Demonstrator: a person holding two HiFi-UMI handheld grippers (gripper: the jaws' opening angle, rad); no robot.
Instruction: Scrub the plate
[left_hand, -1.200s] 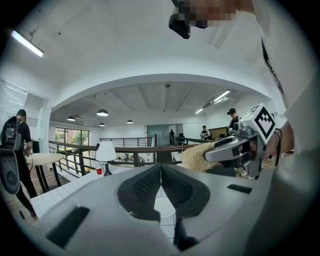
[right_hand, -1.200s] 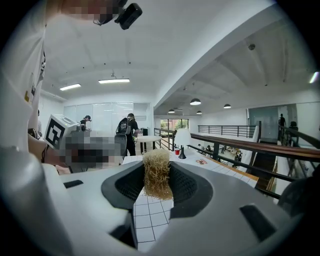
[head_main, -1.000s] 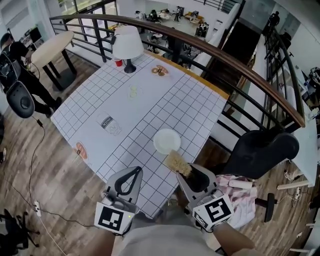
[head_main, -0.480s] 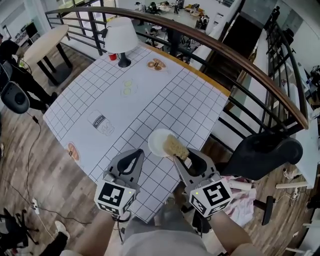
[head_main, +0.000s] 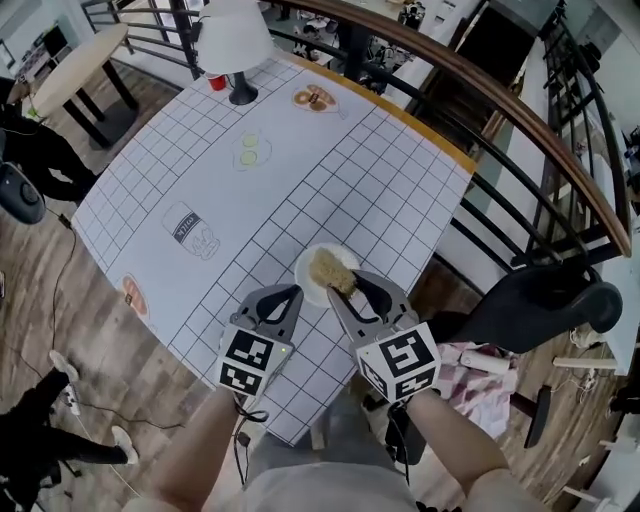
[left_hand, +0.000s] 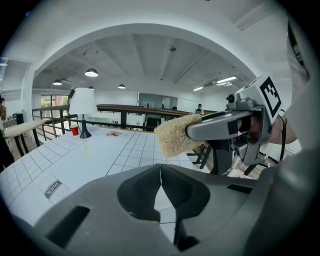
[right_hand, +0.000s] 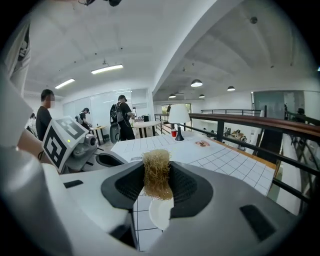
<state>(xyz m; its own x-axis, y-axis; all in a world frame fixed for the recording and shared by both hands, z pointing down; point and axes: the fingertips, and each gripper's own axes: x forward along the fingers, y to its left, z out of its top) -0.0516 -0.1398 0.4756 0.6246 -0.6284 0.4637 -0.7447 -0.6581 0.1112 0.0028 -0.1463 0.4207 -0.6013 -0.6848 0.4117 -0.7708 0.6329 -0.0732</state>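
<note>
A small white plate lies near the front edge of the grid-patterned table. My right gripper is shut on a tan fibrous scrubber, which it holds over the plate's right half. In the right gripper view the scrubber stands upright between the jaws, with the plate just below. My left gripper is shut with nothing in it, its tips at the plate's near-left rim. The left gripper view shows its jaws touching, and the scrubber ahead to the right.
A white lamp and a red cup stand at the table's far corner. Flat printed pictures mark the cloth. A dark railing runs along the table's right side. A black chair stands to the right, people at far left.
Both grippers have moved forward to the plate. The scrubber, earlier short of the plate's near edge, now sits over it. The left gripper has closed in on the near-left rim.
</note>
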